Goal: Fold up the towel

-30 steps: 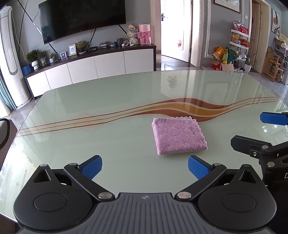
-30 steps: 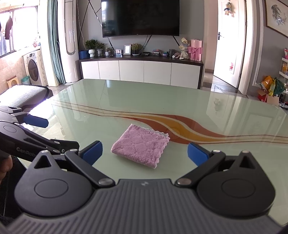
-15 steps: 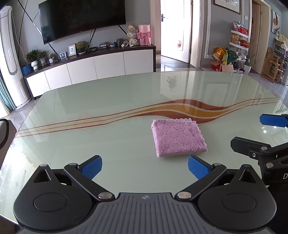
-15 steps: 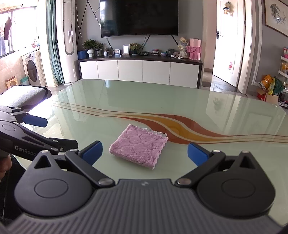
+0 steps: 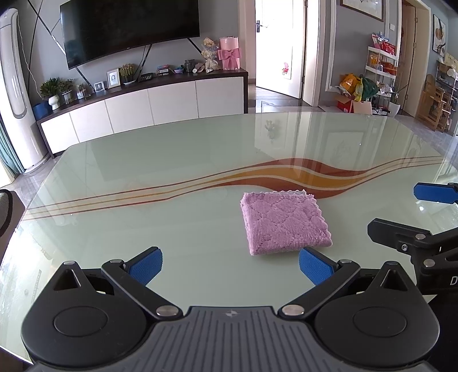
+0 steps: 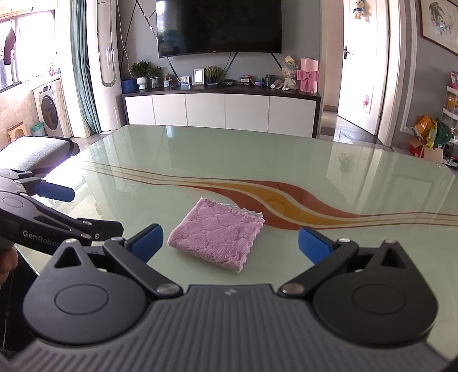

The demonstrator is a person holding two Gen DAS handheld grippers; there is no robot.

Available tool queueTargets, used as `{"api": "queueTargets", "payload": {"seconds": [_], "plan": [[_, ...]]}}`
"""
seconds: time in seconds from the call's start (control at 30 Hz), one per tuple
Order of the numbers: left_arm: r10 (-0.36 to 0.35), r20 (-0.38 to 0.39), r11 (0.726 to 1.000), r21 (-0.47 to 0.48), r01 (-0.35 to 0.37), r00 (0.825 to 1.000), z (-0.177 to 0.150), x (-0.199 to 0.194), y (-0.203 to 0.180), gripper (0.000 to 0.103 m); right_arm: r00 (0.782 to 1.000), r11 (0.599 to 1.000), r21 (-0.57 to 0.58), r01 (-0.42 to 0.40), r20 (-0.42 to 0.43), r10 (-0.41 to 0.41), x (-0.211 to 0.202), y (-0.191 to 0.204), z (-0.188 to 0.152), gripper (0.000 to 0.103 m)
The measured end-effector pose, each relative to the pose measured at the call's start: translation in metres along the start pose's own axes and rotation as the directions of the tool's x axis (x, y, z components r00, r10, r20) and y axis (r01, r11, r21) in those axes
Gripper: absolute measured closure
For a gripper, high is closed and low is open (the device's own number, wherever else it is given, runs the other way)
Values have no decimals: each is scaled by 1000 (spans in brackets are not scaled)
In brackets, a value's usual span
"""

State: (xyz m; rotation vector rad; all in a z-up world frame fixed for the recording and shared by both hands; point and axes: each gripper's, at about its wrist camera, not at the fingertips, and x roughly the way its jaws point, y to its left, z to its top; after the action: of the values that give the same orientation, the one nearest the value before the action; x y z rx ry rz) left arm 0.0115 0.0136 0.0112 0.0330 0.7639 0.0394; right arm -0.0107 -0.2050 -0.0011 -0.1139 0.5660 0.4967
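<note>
Left gripper [image 5: 230, 264] spread wide, blue pads well apart, nothing between them, hovering above the near edge of the desk [image 5: 143, 177]. Right gripper [image 6: 230, 243] likewise spread wide and empty, at a similar height, just beside the left one; each visible at the edge of the other's view, with no contact between them. Beyond the pads, towel [image 5: 282, 223] lying flat on the glass, right of centre from the left wrist and roughly centred between the right gripper's pads from the right wrist [image 6: 219, 236]. Already a compact, nearly square pad, with a thick rounded fold along the near and left sides, scalloped pale trim stacked along the far and right sides, layers squared up with little overhang. Resting just near of the red and orange wave pattern in the glass, far corner touching or just overlapping the band. No pad in contact with the cloth; right pad of the left gripper close to the near right corner but apart from it. Judging by this, folding essentially done: several layers, tidy outline, both tools released and clear. Little left beyond perhaps one more halving or a press to flatten, if a smaller bundle is wanted; otherwise only pulling away. Farther out, white cabinet [image 6: 223, 114] and dark television [image 6: 219, 25] on the far wall.
</note>
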Motion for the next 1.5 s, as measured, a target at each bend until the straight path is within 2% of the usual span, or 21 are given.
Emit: {"api": "queueTargets", "payload": {"seconds": [0.8,1.5], "plan": [[9,-22,1000,-13,-9,1000,13,22,5,1,1000,1000,4,-10,-15,10,14,-5,8,0],[14,-61,1000,-6,-15,998,19,56,10,1,998,1000,9,-14,-64,14,40,-13,10,0]]}}
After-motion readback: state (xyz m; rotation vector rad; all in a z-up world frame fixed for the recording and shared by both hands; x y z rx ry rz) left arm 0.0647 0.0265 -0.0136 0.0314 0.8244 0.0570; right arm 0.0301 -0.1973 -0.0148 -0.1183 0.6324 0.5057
